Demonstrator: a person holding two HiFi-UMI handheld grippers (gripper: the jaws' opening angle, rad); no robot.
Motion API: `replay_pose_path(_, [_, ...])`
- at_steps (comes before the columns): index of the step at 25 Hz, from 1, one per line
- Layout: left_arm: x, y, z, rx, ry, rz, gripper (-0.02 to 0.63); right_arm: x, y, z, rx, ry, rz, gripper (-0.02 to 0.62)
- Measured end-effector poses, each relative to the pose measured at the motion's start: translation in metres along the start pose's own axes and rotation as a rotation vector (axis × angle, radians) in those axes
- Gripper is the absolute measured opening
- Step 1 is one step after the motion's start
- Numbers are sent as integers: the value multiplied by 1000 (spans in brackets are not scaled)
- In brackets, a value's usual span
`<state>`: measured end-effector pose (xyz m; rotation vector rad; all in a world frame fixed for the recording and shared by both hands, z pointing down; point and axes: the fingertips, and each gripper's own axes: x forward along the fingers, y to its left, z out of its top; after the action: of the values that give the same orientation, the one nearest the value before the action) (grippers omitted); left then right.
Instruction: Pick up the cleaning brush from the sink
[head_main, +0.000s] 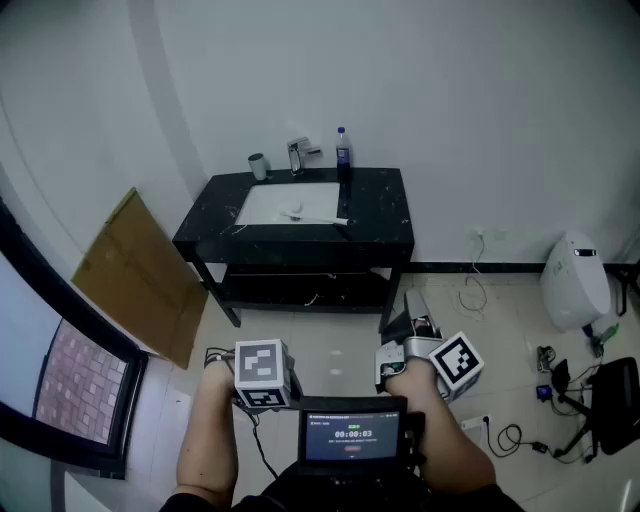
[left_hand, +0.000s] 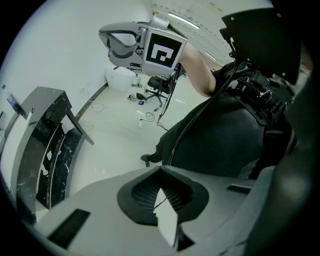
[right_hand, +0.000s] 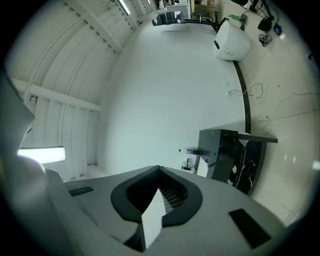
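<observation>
Well beyond the closed left hand-held gripper and closed right hand-held gripper lies the cleaning brush.

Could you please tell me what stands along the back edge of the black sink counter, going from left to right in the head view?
grey cup → faucet → blue bottle

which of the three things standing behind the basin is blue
The bottle at the right end, beside the faucet; it is dark blue. The cup at the left end is grey, and the faucet is shiny metal.
</observation>
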<state>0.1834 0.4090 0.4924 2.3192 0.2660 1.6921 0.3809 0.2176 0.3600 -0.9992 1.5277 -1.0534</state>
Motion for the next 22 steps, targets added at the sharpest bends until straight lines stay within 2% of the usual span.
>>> replay_pose_path(5, [2,17,12,-44,0,-2,11,21,-15,11,13,35,-10,0])
replay_pose_path(9, [6,20,21,-36,-42,-10,11,43,-28,7,8,68,-7,0])
replay_pose_path(11, [-2,30,7,-38,-56,-26,11,69,-32,-16,16,90,-6,0])
replay_pose_path(13, [-22,59,-19,-49,-54,-20,11,107,-34,-44,15,112,-8,0])
replay_pose_path(19, [-72,125,-99,-42,-27,-11,11,182,-39,-112,17,109,-4,0])
replay_pose_path(22, [-93,165,-114,-45,-32,10,9,217,-41,-129,1,113,17,0])
